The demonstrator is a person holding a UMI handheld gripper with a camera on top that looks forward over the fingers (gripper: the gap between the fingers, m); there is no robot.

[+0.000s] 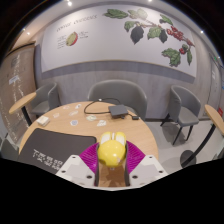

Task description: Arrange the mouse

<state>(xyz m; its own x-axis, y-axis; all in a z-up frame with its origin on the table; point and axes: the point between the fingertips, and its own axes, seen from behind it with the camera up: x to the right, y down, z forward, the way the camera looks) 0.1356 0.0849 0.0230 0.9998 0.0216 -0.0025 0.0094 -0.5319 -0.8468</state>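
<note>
— Where's the mouse?

— The yellow mouse (pixel 111 150) is clamped in the gripper (pixel 111 168), jaws pressed on both its sides, above the round tabletop (pixel 70 125).

— How to set it well?

— I'd lower it level beside the dark pad (pixel 55 153), releasing only once it rests.

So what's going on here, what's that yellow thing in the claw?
A person is working a hand-held gripper, and its two fingers are closed on a yellow mouse, held above a round wooden table. A dark mouse pad lies on the table beside the fingers, and a small device with a black cable sits farther back. Grey chairs stand around the table.
</note>
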